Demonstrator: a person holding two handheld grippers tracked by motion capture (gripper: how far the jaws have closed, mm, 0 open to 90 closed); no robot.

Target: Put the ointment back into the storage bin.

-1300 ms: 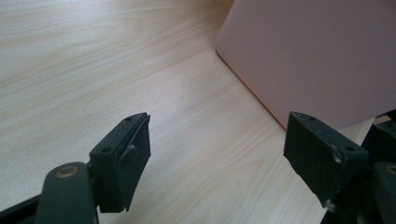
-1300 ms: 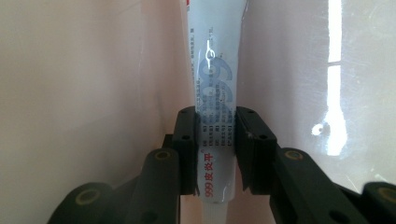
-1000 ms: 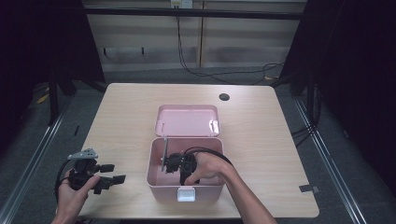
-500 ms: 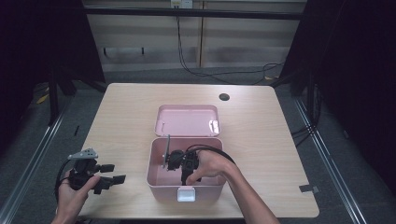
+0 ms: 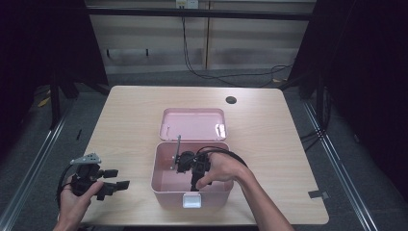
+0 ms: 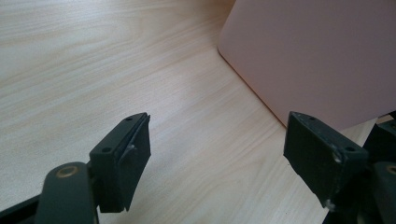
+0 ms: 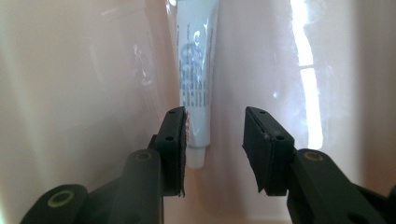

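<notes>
Inside the open pink plastic box, the white printed tube is neared by the right gripper, fingers part-open, empty; closing is probably needed next.

table: pale wood-grain top, smooth, matt
box: pink plastic, smooth; glossy inside, light streaks on walls
tube: white plastic, printed, slight sheen
left gripper: pads black, matt
right gripper: same matt black

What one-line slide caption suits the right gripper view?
Open right hand-held gripper inside the pink box, jaws either side of a white tube's near end.
</notes>
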